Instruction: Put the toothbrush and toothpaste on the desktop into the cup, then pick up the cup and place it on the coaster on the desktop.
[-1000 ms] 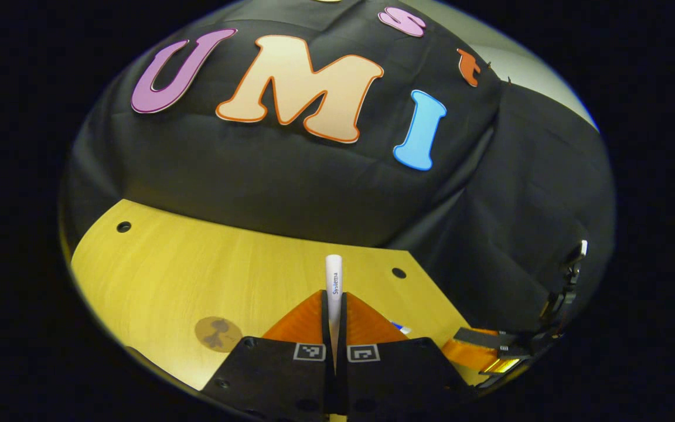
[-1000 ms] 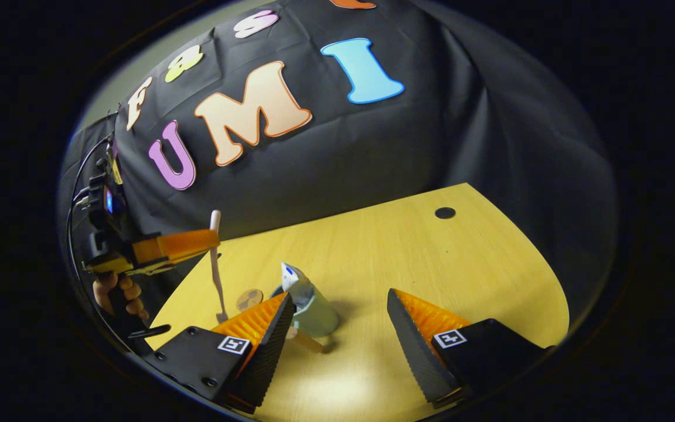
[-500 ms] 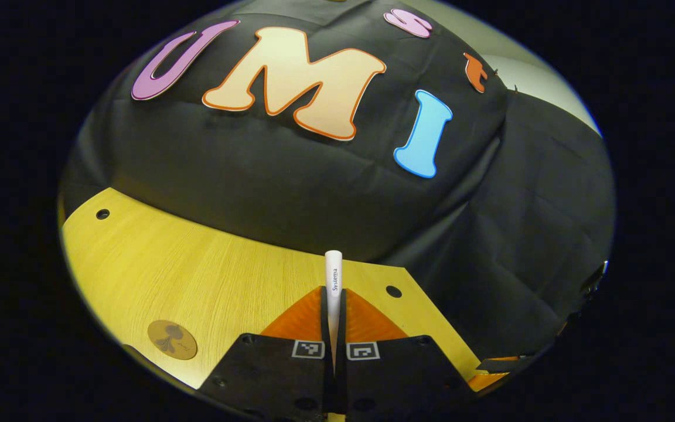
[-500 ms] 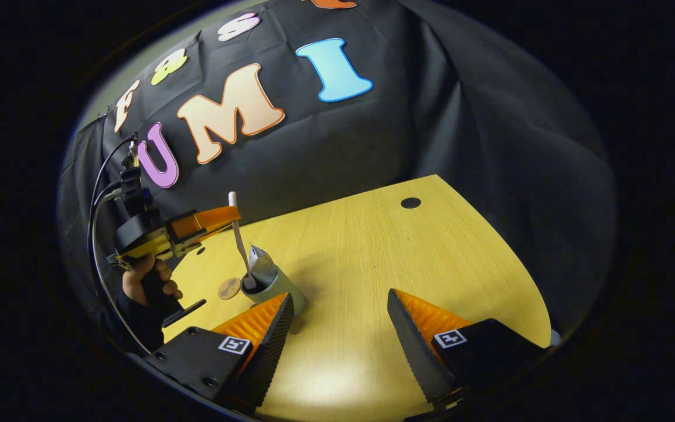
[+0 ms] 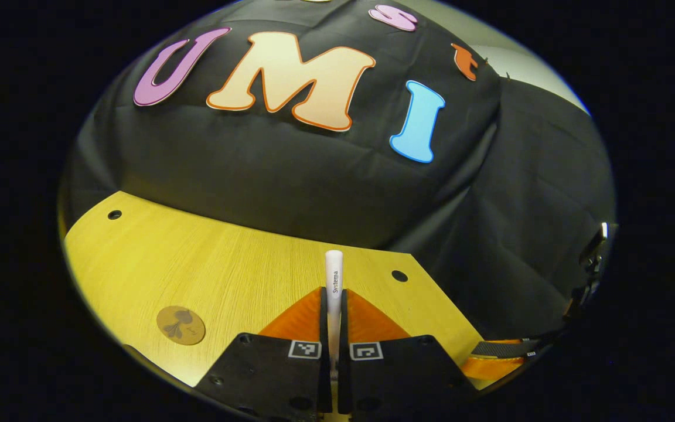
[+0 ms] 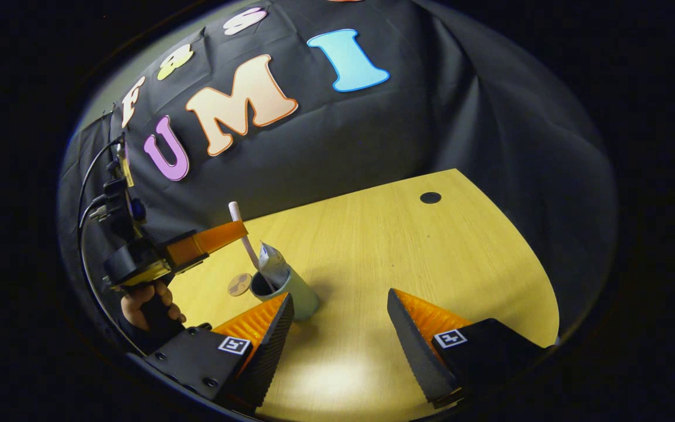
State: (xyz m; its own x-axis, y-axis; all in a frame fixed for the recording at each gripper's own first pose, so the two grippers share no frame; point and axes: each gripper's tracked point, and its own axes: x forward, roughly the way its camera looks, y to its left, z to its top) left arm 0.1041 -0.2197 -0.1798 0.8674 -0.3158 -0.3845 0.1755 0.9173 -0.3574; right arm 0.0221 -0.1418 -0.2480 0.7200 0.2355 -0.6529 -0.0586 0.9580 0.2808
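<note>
My left gripper point(image 5: 334, 293) is shut on the white toothbrush point(image 5: 333, 281), whose handle end sticks up between its fingers. In the right gripper view, the left gripper point(image 6: 238, 230) holds the toothbrush point(image 6: 244, 240) tilted, with its lower end inside the pale green cup point(image 6: 290, 288). The toothpaste tube point(image 6: 272, 265) stands in the cup too. A round brown coaster point(image 5: 180, 325) lies on the desktop, just left of the cup point(image 6: 239, 284) in the right gripper view. My right gripper point(image 6: 340, 310) is open, low over the table, with the cup by its left finger.
The yellow wooden desktop point(image 6: 408, 258) has small dark holes point(image 6: 430, 197) near its corners point(image 5: 399, 275) and ends at the black cloth wall. A hand point(image 6: 144, 305) holds the left gripper's handle, with cables above it. My right gripper's finger edge point(image 5: 501, 349) sits low right in the left gripper view.
The left gripper has lowered the toothbrush so that its head went down into the cup beside the toothpaste. The right gripper stayed open and shifted slightly.
</note>
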